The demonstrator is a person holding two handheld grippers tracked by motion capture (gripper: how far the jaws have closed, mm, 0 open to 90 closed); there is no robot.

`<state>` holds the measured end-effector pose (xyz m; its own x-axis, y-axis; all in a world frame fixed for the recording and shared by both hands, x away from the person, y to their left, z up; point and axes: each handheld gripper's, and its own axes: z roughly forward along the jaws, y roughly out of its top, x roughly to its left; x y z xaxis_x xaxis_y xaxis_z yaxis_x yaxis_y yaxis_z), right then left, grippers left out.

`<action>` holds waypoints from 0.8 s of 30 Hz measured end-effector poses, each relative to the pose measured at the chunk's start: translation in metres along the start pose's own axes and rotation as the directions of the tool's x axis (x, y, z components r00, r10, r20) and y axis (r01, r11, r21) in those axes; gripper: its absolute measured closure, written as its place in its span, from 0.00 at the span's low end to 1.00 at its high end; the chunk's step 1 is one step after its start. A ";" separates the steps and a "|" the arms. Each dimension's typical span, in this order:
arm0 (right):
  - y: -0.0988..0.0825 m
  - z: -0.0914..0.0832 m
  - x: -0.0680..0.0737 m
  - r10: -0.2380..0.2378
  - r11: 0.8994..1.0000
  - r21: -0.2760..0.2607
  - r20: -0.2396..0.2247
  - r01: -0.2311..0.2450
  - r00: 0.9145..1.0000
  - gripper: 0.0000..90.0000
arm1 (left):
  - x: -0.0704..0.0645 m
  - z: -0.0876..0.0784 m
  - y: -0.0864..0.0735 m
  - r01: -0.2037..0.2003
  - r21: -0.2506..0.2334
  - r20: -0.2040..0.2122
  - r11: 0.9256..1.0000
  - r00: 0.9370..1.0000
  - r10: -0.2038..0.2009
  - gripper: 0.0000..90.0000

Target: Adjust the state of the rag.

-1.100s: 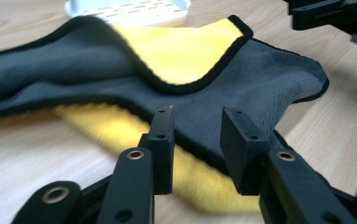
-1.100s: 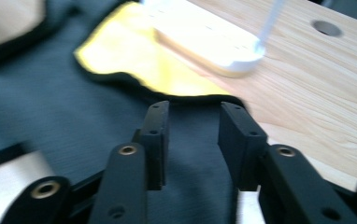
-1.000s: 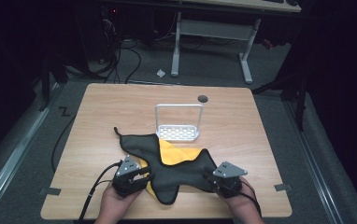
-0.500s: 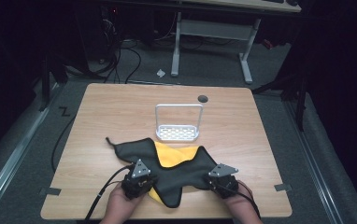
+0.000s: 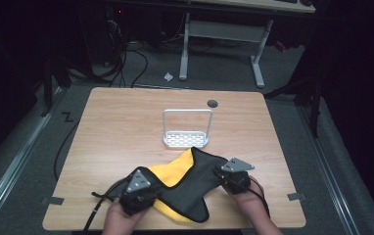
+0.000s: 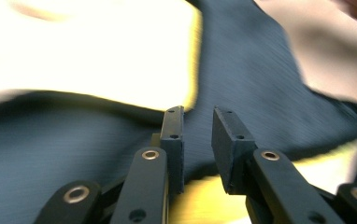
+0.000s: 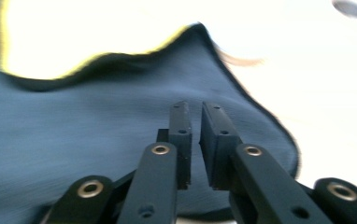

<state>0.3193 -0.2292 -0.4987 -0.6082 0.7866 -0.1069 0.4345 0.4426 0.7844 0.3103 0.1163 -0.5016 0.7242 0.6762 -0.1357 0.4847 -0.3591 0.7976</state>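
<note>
Your cloth, dark with a yellow lining, lies crumpled at the near middle of the table, just short of the rack. Its long axis runs across the table between your hands, and a yellow fold points toward the rack. Your left gripper has just widened its jaws, with a clear gap over the cloth. Your right gripper has jaws nearly together, a narrow slit; whether cloth is pinched I cannot tell.
</note>
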 end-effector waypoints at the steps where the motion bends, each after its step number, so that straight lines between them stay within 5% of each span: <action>1: -0.001 -0.006 0.006 -0.006 1.000 -0.010 -0.020 0.006 1.000 0.96 | 0.009 -0.003 0.002 -0.002 0.003 -0.027 1.000 1.000 0.002 0.83; 6: -0.016 -0.016 0.040 -0.048 0.997 0.046 -0.135 0.055 0.990 1.00 | 0.042 0.008 0.002 0.026 0.083 -0.091 0.996 0.996 -0.018 0.86; 13: -0.023 -0.001 0.072 -0.102 0.982 0.131 -0.215 0.133 0.971 1.00 | 0.052 0.030 0.001 0.016 0.153 -0.104 0.988 0.995 0.000 0.90; 16: -0.022 0.004 0.067 -0.087 0.983 0.140 -0.211 0.118 0.974 1.00 | 0.060 0.024 -0.003 0.046 0.144 -0.136 0.989 0.990 -0.026 0.91; 24: -0.033 -0.005 0.025 -0.024 0.983 0.180 -0.066 0.036 0.998 1.00 | 0.078 0.002 -0.017 0.116 0.124 -0.192 0.986 0.977 -0.091 0.94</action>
<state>0.2868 -0.2263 -0.5240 -0.6612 0.7453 -0.0854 0.5247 0.5408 0.6574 0.3595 0.1740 -0.5273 0.5693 0.8170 -0.0919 0.6223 -0.3553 0.6975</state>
